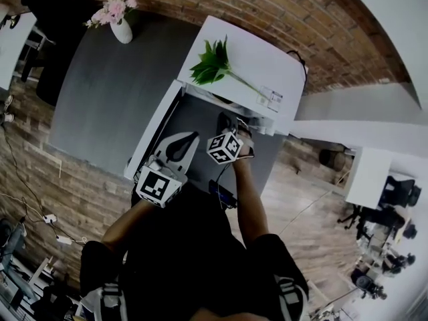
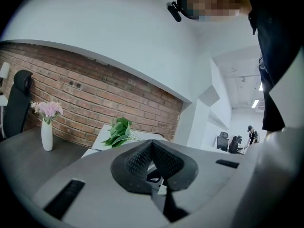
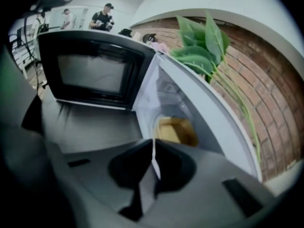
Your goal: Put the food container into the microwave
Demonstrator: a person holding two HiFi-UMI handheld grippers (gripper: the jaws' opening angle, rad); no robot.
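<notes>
Jaws together; one container (image 3: 175,131), one microwave (image 3: 209,118)

**No readable print anywhere**

In the head view, right of centre, a small white label (image 1: 271,99) lies on the microwave (image 1: 247,55) top, its print too small to read. The marker cubes (image 1: 160,184), lower middle, carry only black-and-white square patterns.

Left hand-held gripper (image 2: 152,145) and right hand-held gripper (image 3: 152,144) are closed.

Grey table (image 1: 100,112) carries a white vase (image 1: 122,31) of pink flowers and the microwave (image 1: 267,62)
</notes>
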